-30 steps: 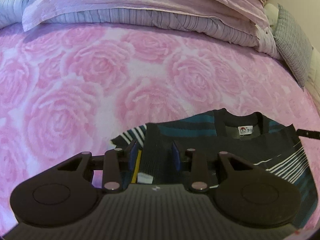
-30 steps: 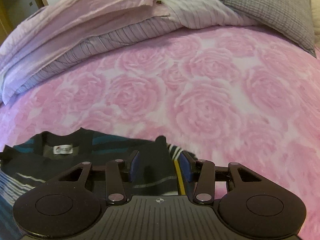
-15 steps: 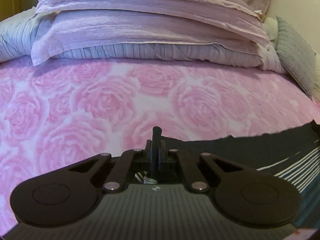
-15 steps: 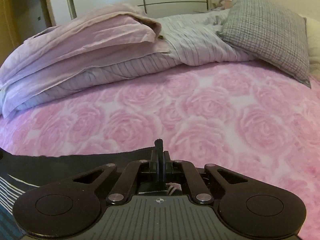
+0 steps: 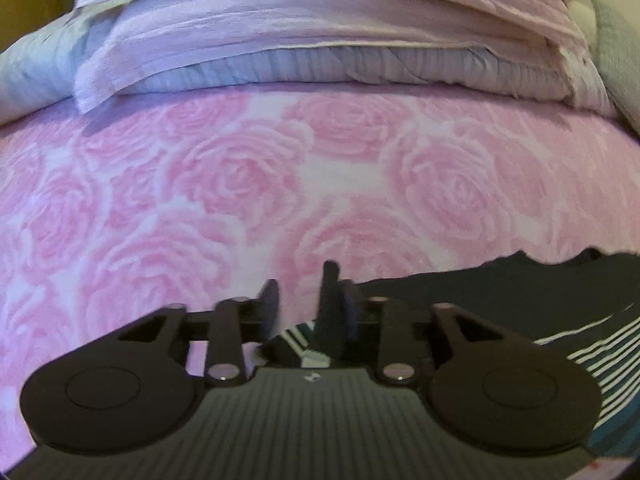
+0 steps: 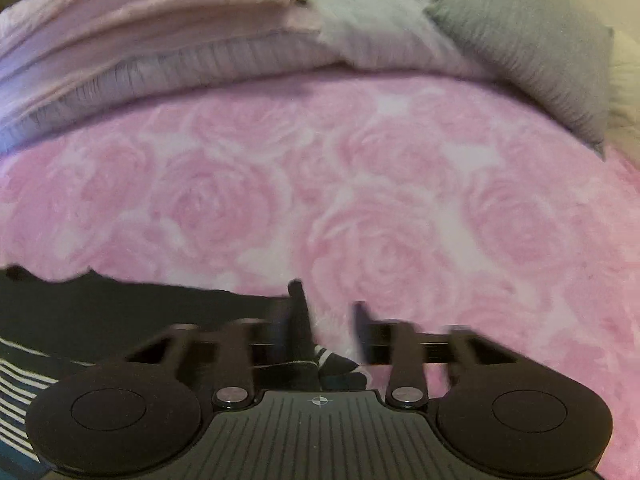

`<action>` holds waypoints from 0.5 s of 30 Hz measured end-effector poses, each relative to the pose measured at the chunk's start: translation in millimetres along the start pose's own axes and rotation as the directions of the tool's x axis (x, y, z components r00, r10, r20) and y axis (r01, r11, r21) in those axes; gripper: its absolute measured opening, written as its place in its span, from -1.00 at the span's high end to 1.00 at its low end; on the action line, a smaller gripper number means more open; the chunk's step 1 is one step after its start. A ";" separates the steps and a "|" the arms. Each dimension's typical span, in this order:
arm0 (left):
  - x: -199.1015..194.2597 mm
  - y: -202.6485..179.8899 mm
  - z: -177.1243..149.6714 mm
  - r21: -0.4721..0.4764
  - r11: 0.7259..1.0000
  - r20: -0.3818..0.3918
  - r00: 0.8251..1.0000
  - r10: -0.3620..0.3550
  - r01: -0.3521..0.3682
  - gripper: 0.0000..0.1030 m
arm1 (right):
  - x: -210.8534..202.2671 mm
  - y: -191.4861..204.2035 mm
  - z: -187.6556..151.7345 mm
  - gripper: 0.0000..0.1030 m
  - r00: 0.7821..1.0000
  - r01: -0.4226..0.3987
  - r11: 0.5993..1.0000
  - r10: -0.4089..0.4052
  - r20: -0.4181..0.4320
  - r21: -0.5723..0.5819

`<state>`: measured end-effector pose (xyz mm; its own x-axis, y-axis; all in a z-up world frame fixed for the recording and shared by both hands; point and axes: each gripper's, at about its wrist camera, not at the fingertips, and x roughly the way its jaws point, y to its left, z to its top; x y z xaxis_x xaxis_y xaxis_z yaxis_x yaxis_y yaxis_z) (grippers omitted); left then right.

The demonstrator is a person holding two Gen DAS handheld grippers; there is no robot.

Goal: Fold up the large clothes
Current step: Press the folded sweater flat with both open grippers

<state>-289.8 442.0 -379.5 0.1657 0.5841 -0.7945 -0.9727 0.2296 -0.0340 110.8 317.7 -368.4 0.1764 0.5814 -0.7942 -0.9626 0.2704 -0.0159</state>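
A dark sweater with teal and white stripes (image 5: 520, 292) lies on the pink rose bedspread (image 5: 280, 184), its far edge a plain dark fold. My left gripper (image 5: 304, 304) sits at the sweater's left corner. Its jaws are opening, and a dark tab of fabric (image 5: 330, 280) leans on the right finger only. In the right wrist view the sweater (image 6: 100, 308) fills the lower left. My right gripper (image 6: 324, 320) is at its right corner with its jaws opening. A fabric tab (image 6: 298, 300) rests against its left finger, and a striped bit lies below.
Folded pink and striped quilts (image 5: 320, 20) are stacked along the far side of the bed. A grey checked pillow (image 6: 528, 40) lies at the far right. Bare bedspread (image 6: 360, 200) stretches between the sweater and the quilts.
A second ago both jaws stood open around the sweater's corners with the collar label showing. Half a second ago they were shut on fabric. Now they have parted and the collar is covered.
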 end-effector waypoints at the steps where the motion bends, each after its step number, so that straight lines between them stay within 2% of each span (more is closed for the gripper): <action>1: -8.7 0.1 -0.1 -0.006 1.000 0.006 1.000 0.003 -0.003 0.41 | -12.8 1.1 -2.9 0.12 1.000 -0.011 1.000 0.011 0.016 0.012; 4: -47.9 -12.0 -13.1 0.033 0.999 0.017 1.000 0.000 0.000 0.41 | -52.3 18.2 -23.3 0.12 0.996 -0.084 0.996 0.084 -0.006 -0.022; 6: -75.4 -27.2 -30.3 0.058 0.998 0.007 0.999 -0.038 0.037 0.42 | -72.6 39.1 -42.7 0.12 0.992 -0.124 0.988 0.121 -0.042 -0.095; 9: -109.7 -50.9 -66.0 0.104 0.989 -0.022 0.994 -0.107 0.109 0.42 | -101.4 70.0 -82.6 0.12 0.987 -0.159 0.965 0.149 -0.061 -0.210; 11: -122.2 -53.4 -93.4 0.127 0.982 -0.047 0.990 -0.136 0.141 0.41 | -107.1 77.3 -110.0 0.12 0.988 -0.147 0.956 0.131 -0.082 -0.253; 12: -120.9 -52.2 -107.9 0.137 0.981 -0.082 0.989 -0.126 0.136 0.42 | -101.7 76.0 -123.3 0.12 0.989 -0.128 0.957 0.102 -0.111 -0.262; 13: -115.6 -48.9 -121.2 0.145 0.982 -0.115 0.988 -0.100 0.117 0.42 | -97.7 71.6 -134.6 0.11 0.989 -0.126 0.959 0.103 -0.102 -0.254; 14: -112.9 -43.1 -133.0 0.143 0.984 -0.113 0.989 -0.092 0.107 0.43 | -98.3 62.5 -142.6 0.05 0.989 -0.146 0.965 0.135 -0.063 -0.219; 15: -115.4 -37.7 -139.9 0.135 0.984 -0.081 0.991 -0.106 0.117 0.43 | -99.0 57.1 -143.2 0.03 0.988 -0.153 0.970 0.144 -0.060 -0.190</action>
<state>-294.9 257.0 -371.4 0.2546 0.4912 -0.8330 -0.9158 0.3992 -0.0445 8.9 165.7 -377.6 0.0231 0.5670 -0.8234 -0.9996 0.0275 -0.0092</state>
